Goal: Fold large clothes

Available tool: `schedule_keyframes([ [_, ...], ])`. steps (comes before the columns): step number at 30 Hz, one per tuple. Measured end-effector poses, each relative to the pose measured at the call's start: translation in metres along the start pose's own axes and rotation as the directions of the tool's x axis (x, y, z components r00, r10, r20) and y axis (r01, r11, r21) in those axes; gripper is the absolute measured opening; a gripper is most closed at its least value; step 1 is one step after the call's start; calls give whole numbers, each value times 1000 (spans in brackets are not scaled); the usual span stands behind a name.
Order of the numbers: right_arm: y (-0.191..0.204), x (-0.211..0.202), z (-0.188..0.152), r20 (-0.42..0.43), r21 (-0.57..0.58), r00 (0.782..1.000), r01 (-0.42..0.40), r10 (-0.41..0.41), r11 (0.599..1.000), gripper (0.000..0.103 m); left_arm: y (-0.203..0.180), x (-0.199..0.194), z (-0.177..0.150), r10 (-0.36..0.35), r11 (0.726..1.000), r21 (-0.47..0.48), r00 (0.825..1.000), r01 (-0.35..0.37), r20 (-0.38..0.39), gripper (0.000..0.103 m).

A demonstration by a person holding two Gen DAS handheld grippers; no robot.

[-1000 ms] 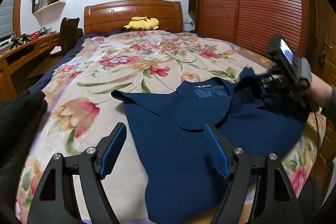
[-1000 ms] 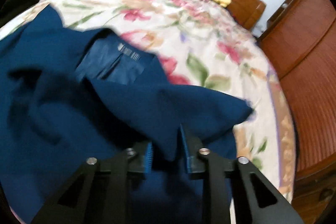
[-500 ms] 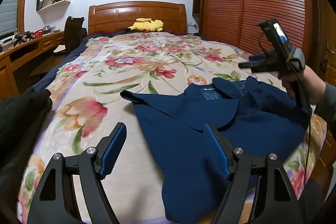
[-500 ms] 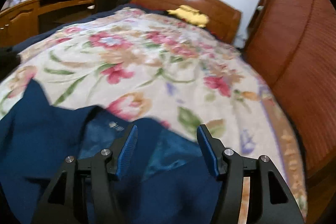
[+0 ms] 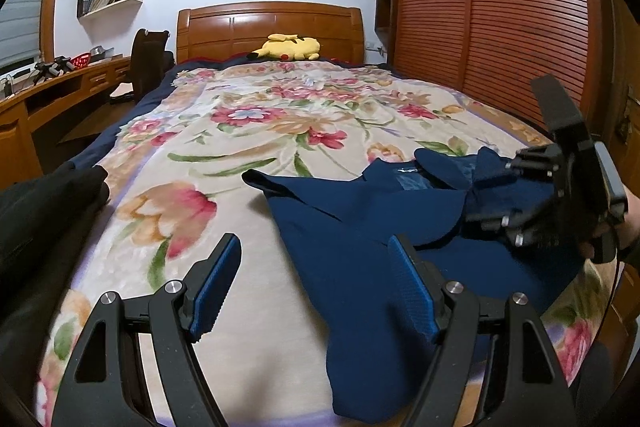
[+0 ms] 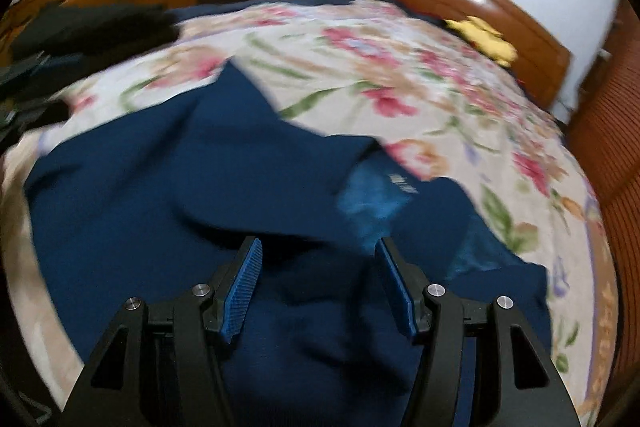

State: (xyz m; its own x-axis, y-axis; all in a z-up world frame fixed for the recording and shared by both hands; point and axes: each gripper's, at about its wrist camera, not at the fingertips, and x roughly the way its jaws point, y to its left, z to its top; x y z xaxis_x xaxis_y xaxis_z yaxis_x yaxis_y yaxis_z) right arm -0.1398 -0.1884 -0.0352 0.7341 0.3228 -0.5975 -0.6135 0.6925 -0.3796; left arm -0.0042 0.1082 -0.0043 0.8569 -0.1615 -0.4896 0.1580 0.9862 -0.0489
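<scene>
My right gripper (image 6: 318, 285) hangs low over the navy garment (image 6: 168, 211), pads apart with only loose cloth under the gap, nothing pinched. My left gripper (image 5: 316, 291) stands wide and empty, just off the garment's near left edge, one pad over bare bedspread and the other over blue cloth.

The garment lies on the near right part of the floral bedspread (image 5: 224, 163), collar toward the headboard, hem running back toward me, so its long axis points up the bed. One flap is already turned in across the chest; a sleeve tip (image 5: 256, 181) pokes out to the left, nearer my left gripper. The collar and right side sit under my right, which I judge takes that side.

The bed's right edge is close to the cloth, with the wardrobe beyond it. To the left and toward the headboard lies plenty of open bedspread, apart from a dark pile (image 5: 44, 203) at the left edge.
</scene>
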Motion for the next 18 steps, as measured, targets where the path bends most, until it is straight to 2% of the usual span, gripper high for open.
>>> schedule_keyframes([
  [3, 13, 1, 2, -13, -66, 1000, -1, 0, 998, 61, 1, 0, 0, 1, 1000, 2, 1000, -1, 0, 77],
  [11, 13, 24, 28, 11, -101, 999, 45, -44, 994, 60, 4, 1, 0, 6, 1000, 4, 1000, -6, -4, 77],
  [12, 7, 30, 30, 26, -100, 999, 41, -39, 994, 51, 5, 1, 0, 6, 1000, 3, 1000, -6, -5, 77],
  [14, -3, 46, 40, 42, -89, 999, 9, -5, 996, 7, 4, 1, -1, 6, 1000, 5, 1000, -6, -5, 77],
  [15, -8, 48, 44, 50, -76, 999, -2, 6, 997, 3, 5, 1, -1, 6, 1000, 7, 1000, -6, -7, 77],
  [18, -32, 54, 55, 98, -3, 995, -2, 2, 1000, 3, 5, 3, -1, 7, 1000, 11, 1000, -7, -12, 77],
])
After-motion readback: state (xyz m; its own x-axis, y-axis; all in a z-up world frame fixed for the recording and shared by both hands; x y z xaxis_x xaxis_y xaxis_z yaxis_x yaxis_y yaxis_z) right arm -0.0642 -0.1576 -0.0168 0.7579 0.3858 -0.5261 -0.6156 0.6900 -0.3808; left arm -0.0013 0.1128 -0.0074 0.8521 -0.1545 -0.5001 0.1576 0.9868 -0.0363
